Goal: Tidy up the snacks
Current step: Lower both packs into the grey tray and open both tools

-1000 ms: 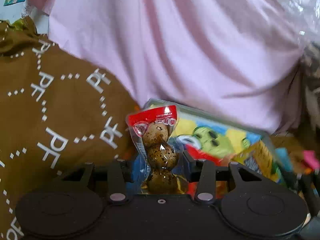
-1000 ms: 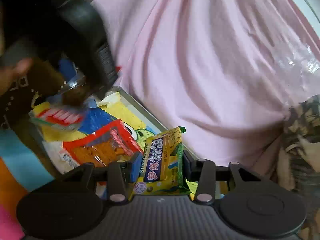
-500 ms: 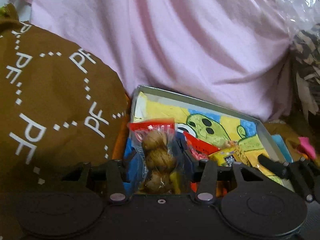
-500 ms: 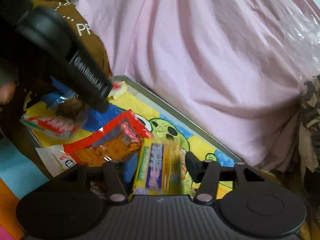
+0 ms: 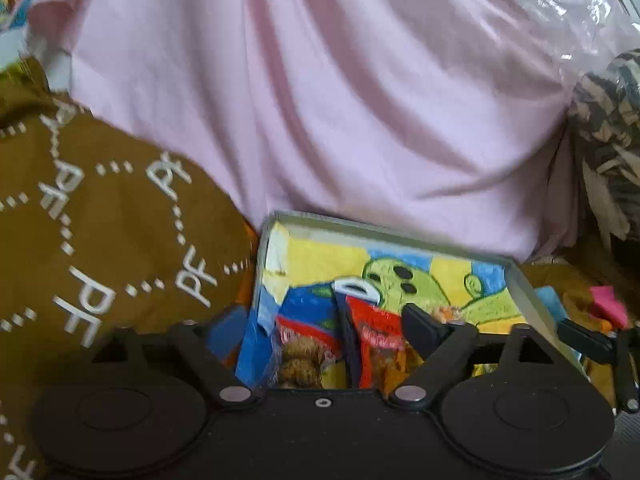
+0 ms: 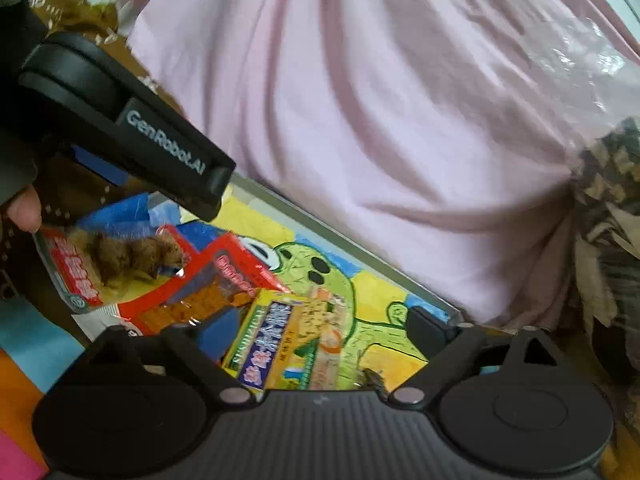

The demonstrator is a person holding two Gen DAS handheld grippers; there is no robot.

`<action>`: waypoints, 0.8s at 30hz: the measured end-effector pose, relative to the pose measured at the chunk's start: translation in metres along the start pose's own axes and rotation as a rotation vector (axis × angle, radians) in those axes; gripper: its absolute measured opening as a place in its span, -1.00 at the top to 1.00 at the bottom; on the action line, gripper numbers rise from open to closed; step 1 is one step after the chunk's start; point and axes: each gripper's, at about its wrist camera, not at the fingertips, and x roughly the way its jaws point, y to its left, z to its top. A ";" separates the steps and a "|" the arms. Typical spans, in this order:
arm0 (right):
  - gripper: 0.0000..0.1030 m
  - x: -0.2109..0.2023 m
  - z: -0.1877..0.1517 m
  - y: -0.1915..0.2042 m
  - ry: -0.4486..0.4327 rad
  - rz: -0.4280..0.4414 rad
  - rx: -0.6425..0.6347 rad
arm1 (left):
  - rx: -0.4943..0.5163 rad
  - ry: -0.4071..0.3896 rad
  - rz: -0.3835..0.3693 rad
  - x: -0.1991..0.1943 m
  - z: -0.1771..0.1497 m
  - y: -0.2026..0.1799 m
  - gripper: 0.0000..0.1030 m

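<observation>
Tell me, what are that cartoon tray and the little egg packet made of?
The tray looks like thin metal: a grey, dull, straight raised rim, with a matte printed cartoon on its floor; stiff card is possible. The egg packet looks like glossy clear plastic film with a red printed band, since the brown speckled eggs show through it and it catches glints of light.

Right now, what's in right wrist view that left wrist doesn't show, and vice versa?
Right wrist only: yellow snack pack between the open right gripper, and a fingertip.
Left wrist only: brown PF-print fabric seen in full.
Both: cartoon-lined tray, egg pack, red pack, pink cloth, open left gripper.
</observation>
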 end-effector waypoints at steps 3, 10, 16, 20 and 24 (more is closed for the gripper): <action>-0.96 -0.014 0.001 -0.012 -0.004 -0.010 0.037 | 0.012 -0.032 0.033 -0.018 0.006 -0.006 -0.94; -0.99 -0.058 0.008 -0.047 -0.008 -0.004 0.169 | 0.059 -0.083 0.084 -0.065 0.021 -0.021 -0.98; -0.99 -0.099 0.007 -0.069 -0.029 0.014 0.272 | 0.077 -0.098 0.119 -0.109 0.032 -0.031 -0.98; -1.00 -0.131 0.003 -0.084 -0.084 0.023 0.334 | 0.132 -0.128 0.133 -0.142 0.031 -0.042 -0.99; -1.00 -0.162 -0.004 -0.095 -0.126 0.031 0.368 | 0.156 -0.123 0.135 -0.167 0.022 -0.053 -0.99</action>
